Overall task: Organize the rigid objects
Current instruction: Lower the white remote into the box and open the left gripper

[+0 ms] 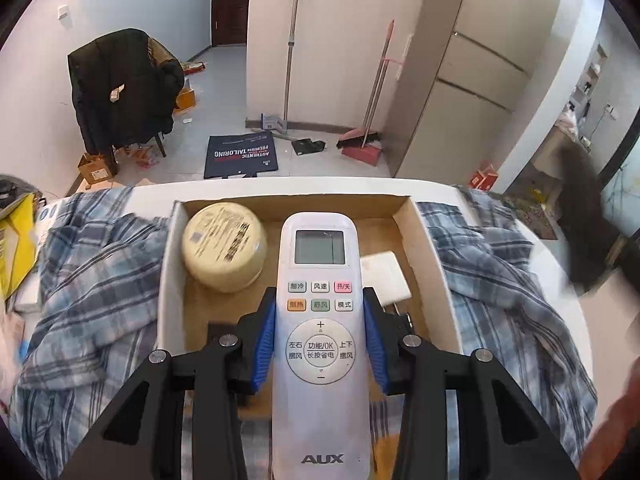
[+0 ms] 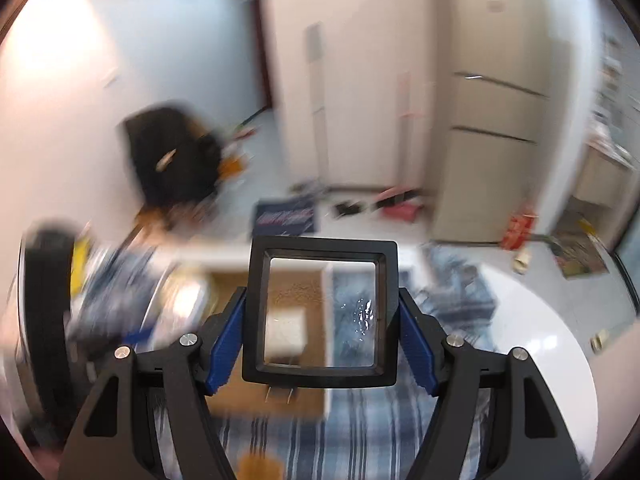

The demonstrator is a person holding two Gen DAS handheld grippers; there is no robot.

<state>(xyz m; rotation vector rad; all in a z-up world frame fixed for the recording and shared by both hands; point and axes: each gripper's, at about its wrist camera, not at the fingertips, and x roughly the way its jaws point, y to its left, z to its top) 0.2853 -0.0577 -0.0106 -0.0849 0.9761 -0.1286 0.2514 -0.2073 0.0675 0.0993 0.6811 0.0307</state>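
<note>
Left gripper: blue pads clamp the two long sides of a white AUX remote control, which points toward 12 o'clock, screen end forward, over the box.
Right gripper: blue pads press the left and right edges of a black square frame with a clear pane, held upright; the surface shows through the pane.
Cardboard box: open-topped, just beyond the left gripper's fingers, white outside and brown inside.
Box contents: a cream round tub lies at 10 o'clock from the remote; a white flat block lies at 2 o'clock, near the right wall.
Checked cloth: blue and white plaid, crumpled on both sides of the box, at 9 and 3 o'clock, and under its near edge.
Table: white, with a curved far rim past the box at 12 o'clock; at 9 o'clock a yellow bag sits at its edge.
Floor: pale tiles; a dark blue printed bag lies flat at 11 o'clock beyond the table.
Chair: at 10 o'clock, draped with a black jacket, small cartons around its legs.
Wall: a mop leans at 12 o'clock, a broom and red dustpan at 1 o'clock.
Fridge: beige, tall, at 2 o'clock.
Right wrist view: heavily blurred apart from the gripper and the frame.
</note>
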